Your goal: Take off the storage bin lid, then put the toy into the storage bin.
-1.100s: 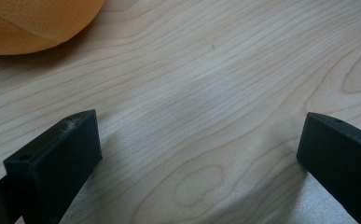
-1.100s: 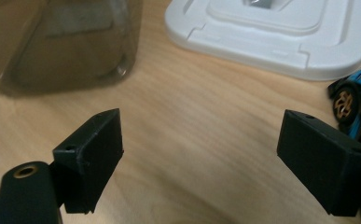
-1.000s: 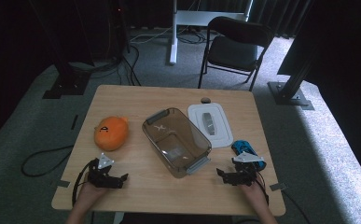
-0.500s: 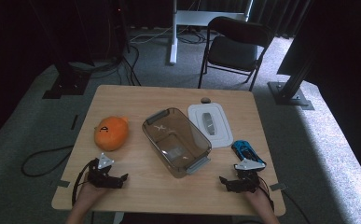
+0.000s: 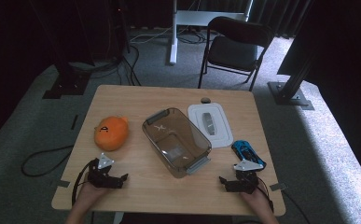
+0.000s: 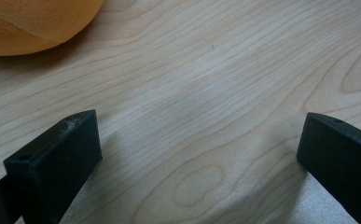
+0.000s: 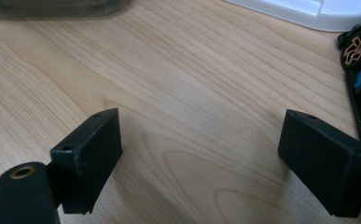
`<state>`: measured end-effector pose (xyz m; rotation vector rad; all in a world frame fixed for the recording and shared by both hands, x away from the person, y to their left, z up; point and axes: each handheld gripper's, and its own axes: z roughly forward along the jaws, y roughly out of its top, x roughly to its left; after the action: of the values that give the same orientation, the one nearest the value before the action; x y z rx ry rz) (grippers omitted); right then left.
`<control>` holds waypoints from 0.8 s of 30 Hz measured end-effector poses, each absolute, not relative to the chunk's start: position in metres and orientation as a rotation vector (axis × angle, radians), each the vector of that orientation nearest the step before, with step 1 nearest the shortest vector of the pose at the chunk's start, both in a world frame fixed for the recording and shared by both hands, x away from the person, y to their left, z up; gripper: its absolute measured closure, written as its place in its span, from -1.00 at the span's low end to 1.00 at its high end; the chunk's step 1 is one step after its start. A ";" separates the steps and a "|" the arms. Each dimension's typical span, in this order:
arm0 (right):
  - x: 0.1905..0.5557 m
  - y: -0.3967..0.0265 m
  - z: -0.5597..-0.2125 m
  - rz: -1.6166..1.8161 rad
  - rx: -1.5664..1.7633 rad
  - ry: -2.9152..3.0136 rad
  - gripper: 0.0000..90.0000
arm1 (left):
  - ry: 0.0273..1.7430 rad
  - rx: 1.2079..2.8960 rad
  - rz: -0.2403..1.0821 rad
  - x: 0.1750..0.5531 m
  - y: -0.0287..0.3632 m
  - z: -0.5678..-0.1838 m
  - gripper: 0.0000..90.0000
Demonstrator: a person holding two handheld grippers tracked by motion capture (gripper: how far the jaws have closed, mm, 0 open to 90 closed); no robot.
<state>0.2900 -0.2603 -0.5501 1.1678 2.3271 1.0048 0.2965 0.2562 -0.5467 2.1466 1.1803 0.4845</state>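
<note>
The left gripper [image 5: 118, 179] rests near the desk's front left corner, jaws spread wide over bare wood, just in front of the round orange plush toy [image 5: 110, 133]. The right gripper [image 5: 225, 183] sits near the front right corner, jaws likewise apart and empty, the small blue toy car [image 5: 248, 152] just beside it toward the right edge.
</note>
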 end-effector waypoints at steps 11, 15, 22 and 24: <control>0.290 -0.260 -0.550 1.004 1.172 2.325 -0.72 | 1.175 2.150 0.482 0.297 0.256 -0.547 -1.00; 0.290 -0.261 -0.550 1.000 1.177 2.322 -0.72 | 1.175 2.149 0.482 0.296 0.256 -0.547 -1.00; 0.289 -0.261 -0.550 1.000 1.179 2.319 -0.72 | 1.173 2.149 0.479 0.296 0.255 -0.547 -1.00; 0.290 -0.261 -0.550 1.000 1.179 2.319 -0.72 | 1.170 2.150 0.478 0.295 0.255 -0.547 -1.00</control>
<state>0.2895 -0.2606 -0.5501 1.1793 2.3188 0.9999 0.2954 0.2551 -0.5468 2.1503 1.1700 0.4782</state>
